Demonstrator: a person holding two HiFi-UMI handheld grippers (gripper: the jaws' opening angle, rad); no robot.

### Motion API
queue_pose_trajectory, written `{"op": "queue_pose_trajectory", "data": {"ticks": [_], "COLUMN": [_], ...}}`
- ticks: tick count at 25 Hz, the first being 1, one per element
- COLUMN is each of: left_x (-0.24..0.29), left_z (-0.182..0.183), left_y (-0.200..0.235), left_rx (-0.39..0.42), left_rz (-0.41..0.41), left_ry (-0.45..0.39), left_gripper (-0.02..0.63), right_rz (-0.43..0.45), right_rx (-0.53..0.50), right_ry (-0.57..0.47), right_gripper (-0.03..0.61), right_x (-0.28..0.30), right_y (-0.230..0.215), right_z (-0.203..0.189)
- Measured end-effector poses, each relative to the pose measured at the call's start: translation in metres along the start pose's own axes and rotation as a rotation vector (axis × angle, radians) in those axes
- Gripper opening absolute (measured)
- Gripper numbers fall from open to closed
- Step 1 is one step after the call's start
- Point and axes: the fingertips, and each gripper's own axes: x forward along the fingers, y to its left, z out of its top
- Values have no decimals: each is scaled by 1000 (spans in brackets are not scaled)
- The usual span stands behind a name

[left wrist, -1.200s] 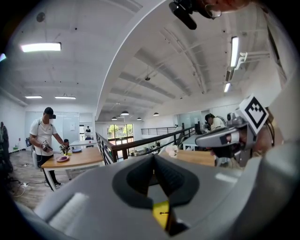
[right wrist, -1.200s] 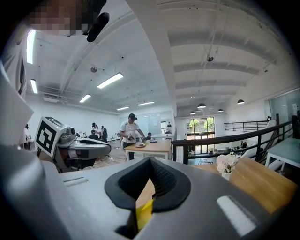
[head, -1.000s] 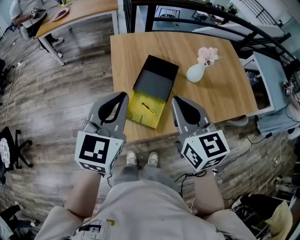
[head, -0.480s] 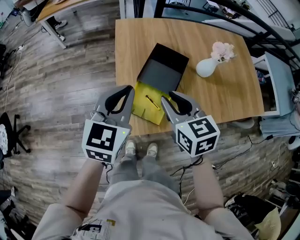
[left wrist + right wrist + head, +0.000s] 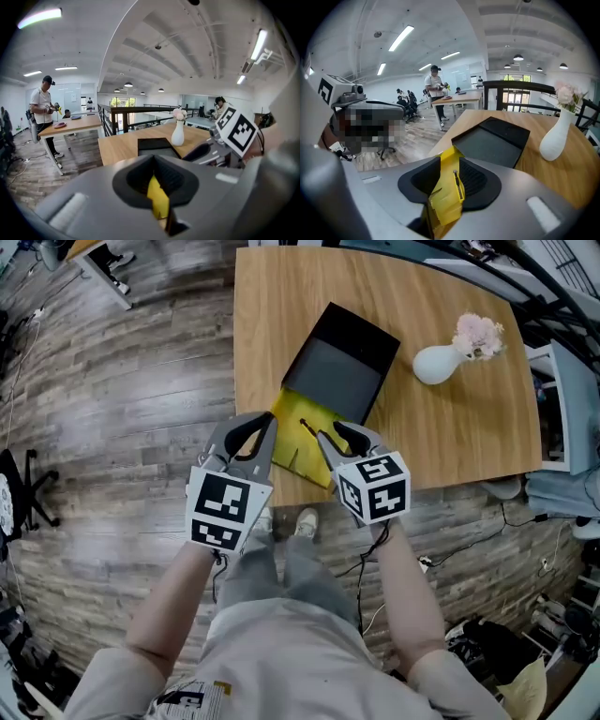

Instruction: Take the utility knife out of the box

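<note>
Wooden table with a black box stands on plank floor.

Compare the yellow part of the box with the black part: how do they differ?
The yellow part holds the knife; the black part holds nothing. The yellow part lies at the near edge of the table; the black part lies farther in. The yellow part is bright inside, the black part dull grey inside. Both lie open on the table, edge to edge.
</note>
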Motion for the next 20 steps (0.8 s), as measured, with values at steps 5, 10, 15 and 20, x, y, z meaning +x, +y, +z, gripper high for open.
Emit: {"op": "queue_pose_trajectory", "data": {"ticks": [5,10,15,20], "left_x": [30,52,65,68], "left_z": [-33,-66,-89,-101], "left_y": [21,27,23,22], "left_rx": [-15,-44,-75,-94], "left_rz": [-20,-40,-58,-69], "left_ry": [63,126,169,183], "left_gripper": [2,2,2,2], "right_rz": [-1,20,13,-36], "right_rx": [-20,-20,-46,-90], "right_ry": [89,159,253,344], "right_gripper": [137,141,144,143], "right_x": [43,75,100,115], "right_y": [-4,-2,-6,-13], "right_z": [-24,-44,-66,-82]}}
